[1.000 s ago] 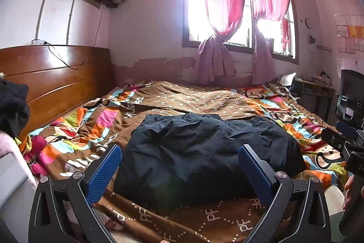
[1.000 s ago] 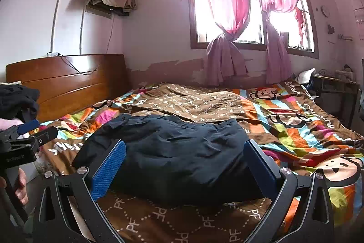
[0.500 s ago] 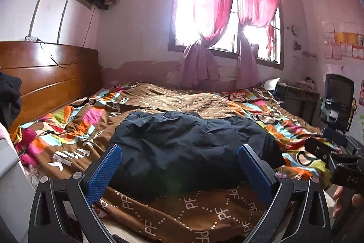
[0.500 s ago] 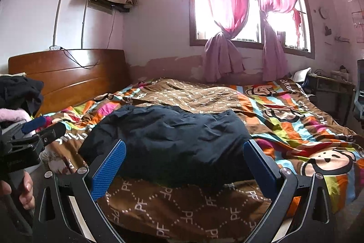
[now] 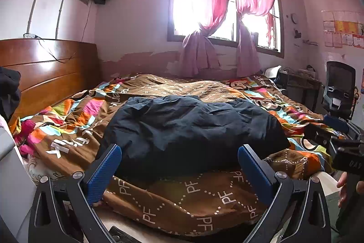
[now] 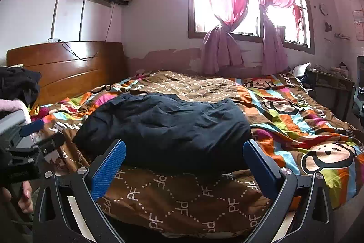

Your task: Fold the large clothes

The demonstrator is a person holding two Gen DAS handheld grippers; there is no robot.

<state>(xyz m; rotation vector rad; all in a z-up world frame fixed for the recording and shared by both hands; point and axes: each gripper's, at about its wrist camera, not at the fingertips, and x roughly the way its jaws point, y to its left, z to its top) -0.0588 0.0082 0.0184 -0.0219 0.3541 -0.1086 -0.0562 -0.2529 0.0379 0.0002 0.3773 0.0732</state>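
Dark navy garment (image 5: 193, 126), bulky and rumpled like a padded jacket, lies in a loose heap on the near half of the bed, resting on the patterned quilt (image 5: 186, 193) and untouched by either tool. Left gripper (image 5: 179, 165) and right gripper (image 6: 184, 163) both hang short of the bed's near edge, fingers spread wide and empty, so the step in hand looks like the approach before any fold is made. Next, I judge, each must reach to an edge or corner of the cloth, pinch it, and draw it flat; thick, slack fabric may bunch or slip. Containers are not evident; a pile of dark clothes (image 6: 18, 83) sits at far left by the wooden headboard (image 6: 75, 70), on what I cannot tell. Pink curtains (image 6: 229, 15) hang at the window beyond.
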